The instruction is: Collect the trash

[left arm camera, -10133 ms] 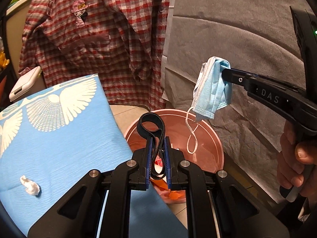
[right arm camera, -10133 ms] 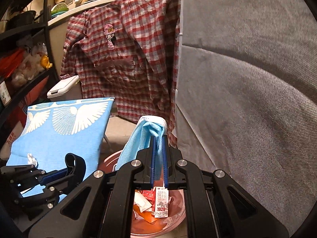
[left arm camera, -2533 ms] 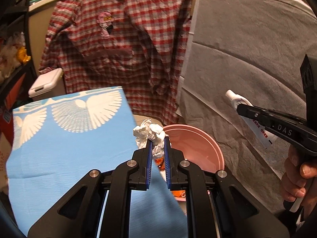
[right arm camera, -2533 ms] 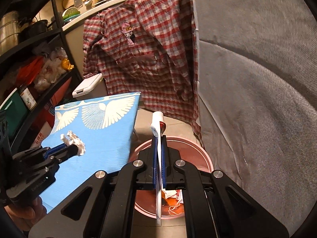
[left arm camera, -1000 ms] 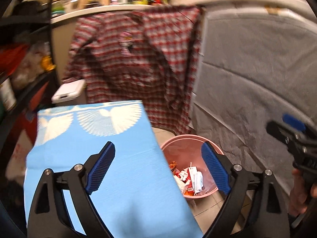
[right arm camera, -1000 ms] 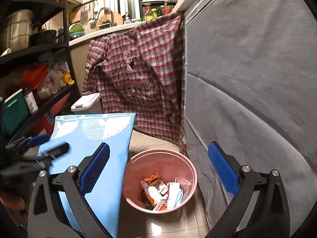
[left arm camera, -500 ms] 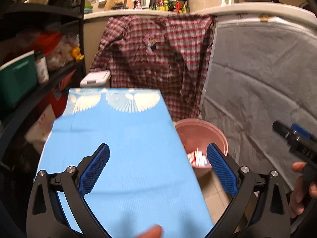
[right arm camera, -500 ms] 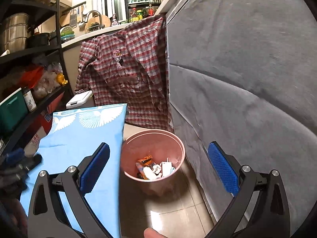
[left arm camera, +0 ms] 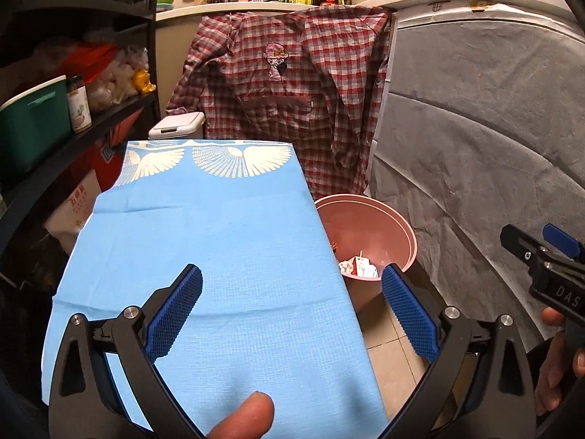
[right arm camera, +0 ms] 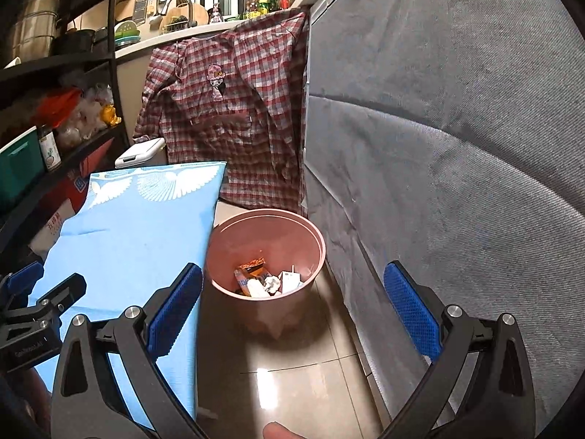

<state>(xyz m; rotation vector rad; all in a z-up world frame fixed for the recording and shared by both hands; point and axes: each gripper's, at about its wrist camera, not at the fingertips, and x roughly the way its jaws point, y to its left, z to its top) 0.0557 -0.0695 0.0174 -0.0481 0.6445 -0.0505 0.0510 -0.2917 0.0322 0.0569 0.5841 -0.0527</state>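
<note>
while both grippers hang over the scene with nothing between their blue pads, the left gripper point(left arm camera: 290, 309), whose jaws have just been opening, stands spread wide above a blue cloth point(left arm camera: 219, 256). the right gripper point(right arm camera: 292, 305) is also released, wide apart, above a pink bin point(right arm camera: 314, 241) on the tiled floor point(right arm camera: 292, 373) just beside the cloth. the trash point(right arm camera: 268, 280) lies inside the bin. a plaid shirt point(left arm camera: 292, 84) hangs behind.

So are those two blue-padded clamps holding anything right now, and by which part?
Nothing is held. The left hand-held gripper and the right hand-held gripper both stand wide open and empty; the trash lies in the pink bin.
</note>
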